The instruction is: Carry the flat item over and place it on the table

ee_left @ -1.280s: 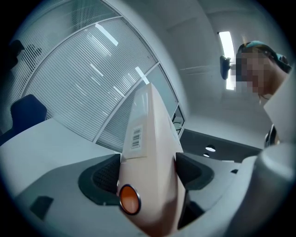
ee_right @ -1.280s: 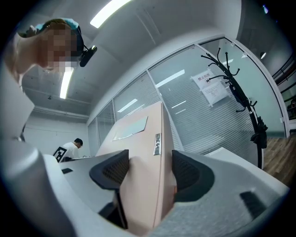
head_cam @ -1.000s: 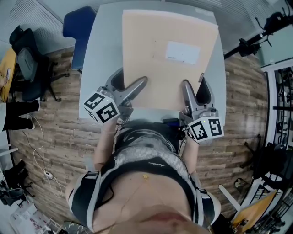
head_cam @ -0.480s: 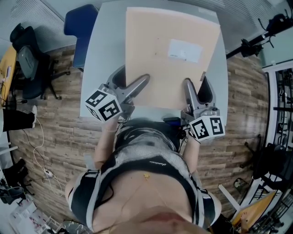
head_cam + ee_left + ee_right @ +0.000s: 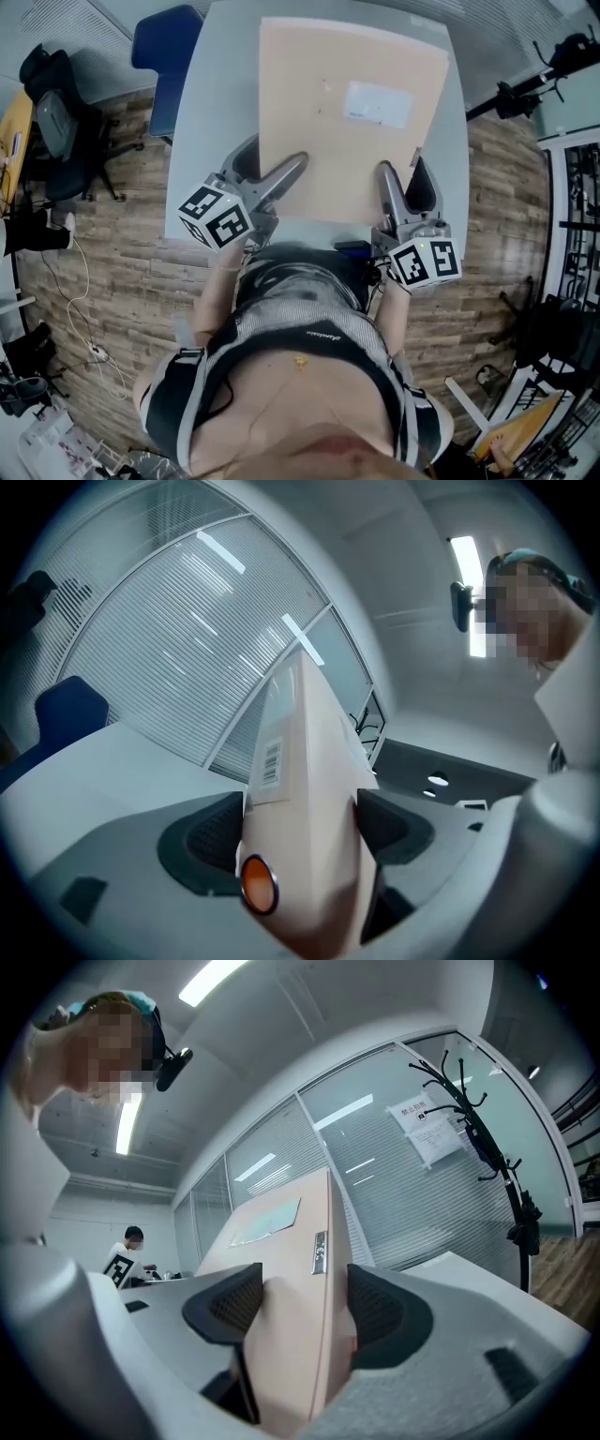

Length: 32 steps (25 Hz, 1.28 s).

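A flat tan cardboard box (image 5: 342,131) with a white label is held over the grey table (image 5: 206,122) in the head view. My left gripper (image 5: 272,180) is shut on the box's near left edge, and my right gripper (image 5: 401,183) is shut on its near right edge. The left gripper view has the box (image 5: 305,789) edge-on between the dark pads (image 5: 211,836), with a barcode sticker and an orange dot on it. In the right gripper view the box (image 5: 300,1307) is clamped between both pads (image 5: 375,1312).
A blue chair (image 5: 169,66) stands at the table's left side and a black office chair (image 5: 56,131) further left on the wood floor. A black stand (image 5: 534,80) reaches in at the right. A coat rack (image 5: 487,1138) stands by the glass wall.
The box and both grippers have shifted slightly forward and to the right over the table. Both grips are unchanged.
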Each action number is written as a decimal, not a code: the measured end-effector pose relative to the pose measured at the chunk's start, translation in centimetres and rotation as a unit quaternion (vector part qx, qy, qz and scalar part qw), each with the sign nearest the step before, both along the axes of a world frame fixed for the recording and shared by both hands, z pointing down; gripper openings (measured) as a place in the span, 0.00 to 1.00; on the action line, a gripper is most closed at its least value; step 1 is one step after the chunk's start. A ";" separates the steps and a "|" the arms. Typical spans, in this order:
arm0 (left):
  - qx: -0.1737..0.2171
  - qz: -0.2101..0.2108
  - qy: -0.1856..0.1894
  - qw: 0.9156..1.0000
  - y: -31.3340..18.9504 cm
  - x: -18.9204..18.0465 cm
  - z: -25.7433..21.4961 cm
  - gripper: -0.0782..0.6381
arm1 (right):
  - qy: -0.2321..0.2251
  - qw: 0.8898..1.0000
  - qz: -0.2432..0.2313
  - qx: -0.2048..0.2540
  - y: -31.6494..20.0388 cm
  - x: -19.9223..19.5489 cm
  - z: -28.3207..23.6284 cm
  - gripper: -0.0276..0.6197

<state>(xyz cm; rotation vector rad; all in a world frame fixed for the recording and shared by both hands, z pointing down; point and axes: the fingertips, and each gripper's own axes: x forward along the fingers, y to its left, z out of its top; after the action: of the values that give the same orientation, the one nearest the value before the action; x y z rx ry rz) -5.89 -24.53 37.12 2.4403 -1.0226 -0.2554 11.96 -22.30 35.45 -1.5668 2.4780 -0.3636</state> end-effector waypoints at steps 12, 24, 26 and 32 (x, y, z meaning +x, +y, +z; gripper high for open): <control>-0.001 -0.033 -0.028 0.999 -0.7 0.5 2.1 0.60 | 0.021 0.999 0.025 -0.033 -0.4 0.8 2.1 0.44; -0.097 -0.032 -0.043 0.994 -1.8 0.0 9.4 0.60 | 0.014 0.993 0.014 -0.119 -2.1 0.6 9.2 0.44; -0.118 -0.032 -0.044 0.991 -1.8 -0.2 11.0 0.60 | 0.015 0.990 0.010 -0.139 -2.2 0.4 10.7 0.44; -0.167 -0.034 -0.050 0.984 -1.9 -0.3 15.2 0.60 | 0.023 0.982 0.006 -0.188 -2.6 0.3 14.8 0.44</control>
<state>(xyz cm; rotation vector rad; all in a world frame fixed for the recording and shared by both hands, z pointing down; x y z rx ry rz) -6.16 -26.47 52.28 2.1342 -1.0960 0.0176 12.29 -24.95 50.24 -1.7359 2.5432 -0.8442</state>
